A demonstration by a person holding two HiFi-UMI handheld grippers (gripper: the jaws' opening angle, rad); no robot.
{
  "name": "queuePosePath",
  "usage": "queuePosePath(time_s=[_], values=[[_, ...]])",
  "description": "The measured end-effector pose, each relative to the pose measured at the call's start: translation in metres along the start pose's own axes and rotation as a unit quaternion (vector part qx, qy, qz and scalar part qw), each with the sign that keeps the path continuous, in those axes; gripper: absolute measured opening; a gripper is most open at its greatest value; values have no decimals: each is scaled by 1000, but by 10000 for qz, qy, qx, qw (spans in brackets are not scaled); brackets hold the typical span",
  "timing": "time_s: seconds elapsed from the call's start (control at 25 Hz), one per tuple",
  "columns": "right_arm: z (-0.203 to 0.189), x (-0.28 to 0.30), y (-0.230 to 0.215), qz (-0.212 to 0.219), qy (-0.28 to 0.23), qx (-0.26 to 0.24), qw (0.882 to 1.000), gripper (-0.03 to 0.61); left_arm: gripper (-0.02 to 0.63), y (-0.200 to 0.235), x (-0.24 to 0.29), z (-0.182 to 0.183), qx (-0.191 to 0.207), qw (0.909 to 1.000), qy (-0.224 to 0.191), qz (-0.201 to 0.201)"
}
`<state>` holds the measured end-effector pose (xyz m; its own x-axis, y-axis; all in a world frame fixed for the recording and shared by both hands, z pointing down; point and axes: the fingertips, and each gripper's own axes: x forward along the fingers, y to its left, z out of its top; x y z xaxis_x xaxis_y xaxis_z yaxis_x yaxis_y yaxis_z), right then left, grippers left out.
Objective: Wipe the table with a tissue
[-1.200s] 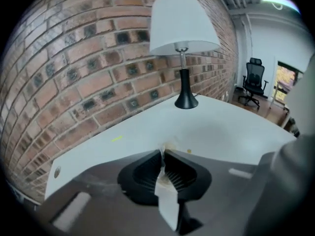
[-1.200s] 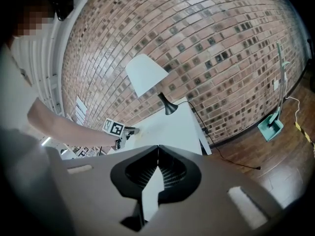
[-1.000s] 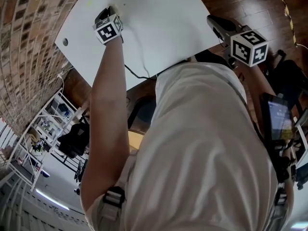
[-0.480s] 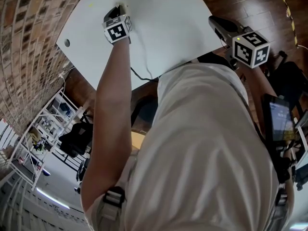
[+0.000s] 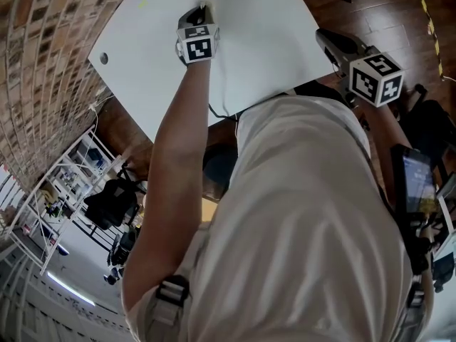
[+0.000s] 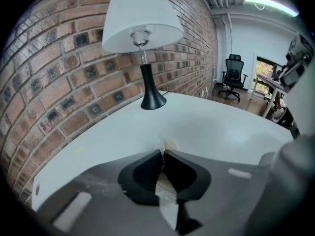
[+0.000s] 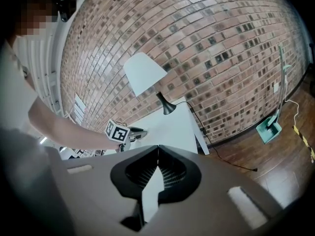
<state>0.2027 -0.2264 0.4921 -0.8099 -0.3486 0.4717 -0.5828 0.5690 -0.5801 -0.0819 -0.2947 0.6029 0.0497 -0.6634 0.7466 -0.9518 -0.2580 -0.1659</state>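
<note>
Your right gripper (image 5: 324, 38) hung just off the near right edge of the table (image 5: 263, 48). Its jaws were together with nothing between them, and it was in the same place as one second earlier.

Your left gripper (image 5: 201, 10) was clamped on a folded tissue (image 6: 166, 188). The tissue's crumpled end touched the white top just past the jaw tips. Over that second, the left gripper and tissue had travelled rightward across the table in the head view, away from the brick wall (image 5: 43, 63) and toward the middle.

Beyond the tissue, a white-shaded lamp (image 6: 141, 31) stood at the table's far end beside the wall.
</note>
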Motion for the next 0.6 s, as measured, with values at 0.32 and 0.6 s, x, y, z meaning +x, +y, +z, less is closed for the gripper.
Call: queuePosePath(time_s=[0.32,0.6], values=[[9,9,23,333,-25,-343,9989,8,26,-64,-34,9,-764,9921,-343,-939],[18,32,46,829,187,-708,9939,8,26,-106,-98,19,-1608,9708,-1254,-1267]])
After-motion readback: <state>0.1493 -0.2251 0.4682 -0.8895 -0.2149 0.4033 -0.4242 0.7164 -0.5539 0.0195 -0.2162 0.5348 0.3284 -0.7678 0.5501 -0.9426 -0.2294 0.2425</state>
